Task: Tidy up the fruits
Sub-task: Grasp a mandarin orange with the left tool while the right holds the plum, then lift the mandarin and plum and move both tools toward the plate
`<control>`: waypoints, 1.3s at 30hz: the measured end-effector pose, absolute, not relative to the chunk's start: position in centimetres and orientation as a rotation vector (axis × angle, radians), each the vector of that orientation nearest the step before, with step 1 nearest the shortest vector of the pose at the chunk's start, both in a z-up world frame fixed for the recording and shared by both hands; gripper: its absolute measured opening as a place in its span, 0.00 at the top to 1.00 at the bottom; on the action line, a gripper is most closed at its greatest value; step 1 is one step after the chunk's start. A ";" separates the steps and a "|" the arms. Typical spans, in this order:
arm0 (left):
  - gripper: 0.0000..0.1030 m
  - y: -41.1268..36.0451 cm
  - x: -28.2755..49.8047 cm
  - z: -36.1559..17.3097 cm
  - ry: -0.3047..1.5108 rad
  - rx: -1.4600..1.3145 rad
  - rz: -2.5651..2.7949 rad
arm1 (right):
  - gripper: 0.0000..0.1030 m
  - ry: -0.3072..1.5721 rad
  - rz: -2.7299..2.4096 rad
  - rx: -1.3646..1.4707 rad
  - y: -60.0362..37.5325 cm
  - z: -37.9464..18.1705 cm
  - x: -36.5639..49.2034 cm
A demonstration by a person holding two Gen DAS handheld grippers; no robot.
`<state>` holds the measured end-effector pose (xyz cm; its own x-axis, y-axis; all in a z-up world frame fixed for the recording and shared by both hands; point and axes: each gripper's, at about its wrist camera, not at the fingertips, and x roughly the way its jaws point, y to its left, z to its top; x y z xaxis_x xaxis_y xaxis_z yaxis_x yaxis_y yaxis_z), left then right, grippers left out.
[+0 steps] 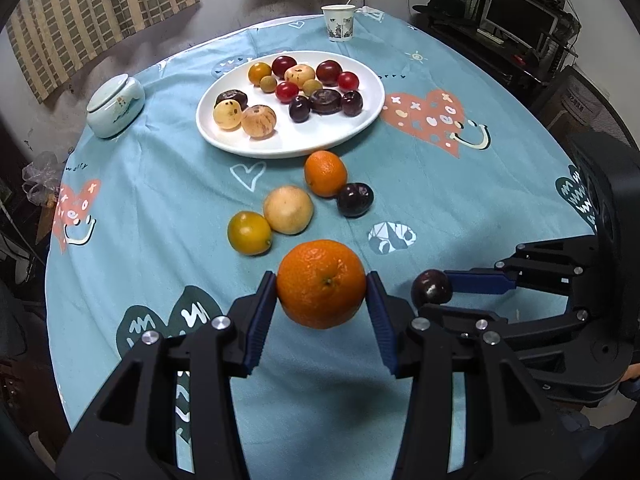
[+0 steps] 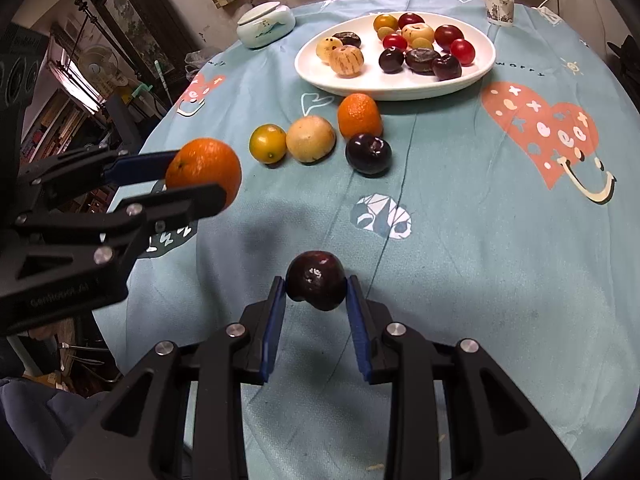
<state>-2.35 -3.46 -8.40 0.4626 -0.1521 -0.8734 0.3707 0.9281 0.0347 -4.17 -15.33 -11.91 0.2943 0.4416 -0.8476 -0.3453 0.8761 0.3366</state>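
My left gripper (image 1: pixel 321 284) is shut on a large orange (image 1: pixel 321 283), held above the blue tablecloth; the orange also shows in the right wrist view (image 2: pixel 203 168). My right gripper (image 2: pixel 316 282) is shut on a dark plum (image 2: pixel 316 280), also lifted; the plum shows in the left wrist view (image 1: pixel 431 287). A white plate (image 1: pixel 362 116) with several small fruits sits further back, also in the right wrist view (image 2: pixel 392 80). In front of it lie a small orange (image 1: pixel 325 173), a pale round fruit (image 1: pixel 288 209), a yellow citrus (image 1: pixel 249 233) and another dark plum (image 1: pixel 355 199).
A paper cup (image 1: pixel 338 22) stands behind the plate. A pale lidded ceramic jar (image 1: pixel 115 105) sits at the left edge of the round table. A desk with a monitor (image 1: pixel 520 16) stands off the table's right side.
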 end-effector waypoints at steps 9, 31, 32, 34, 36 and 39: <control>0.55 -0.2 -1.6 -9.1 1.054 0.172 -0.253 | 0.69 1.152 0.556 0.087 -14.6 -11.7 -3.9; 0.55 -0.1 -1.6 -9.8 1.075 0.174 -0.266 | 0.69 1.199 0.596 0.095 -13.6 -13.1 -3.4; 0.55 -0.4 -1.5 -9.6 1.069 0.183 -0.269 | 0.69 1.202 0.598 0.095 -13.5 -13.2 -3.5; 0.55 -0.8 -1.3 -9.3 1.056 0.193 -0.272 | 0.69 1.206 0.599 0.093 -13.4 -13.3 -3.6; 0.55 -1.2 -1.2 -9.0 1.043 0.199 -0.280 | 0.69 1.207 0.600 0.092 -13.4 -13.2 -3.7; 0.55 -1.4 -1.2 -8.8 1.039 0.201 -0.285 | 0.69 1.200 0.594 0.090 -13.4 -13.0 -3.7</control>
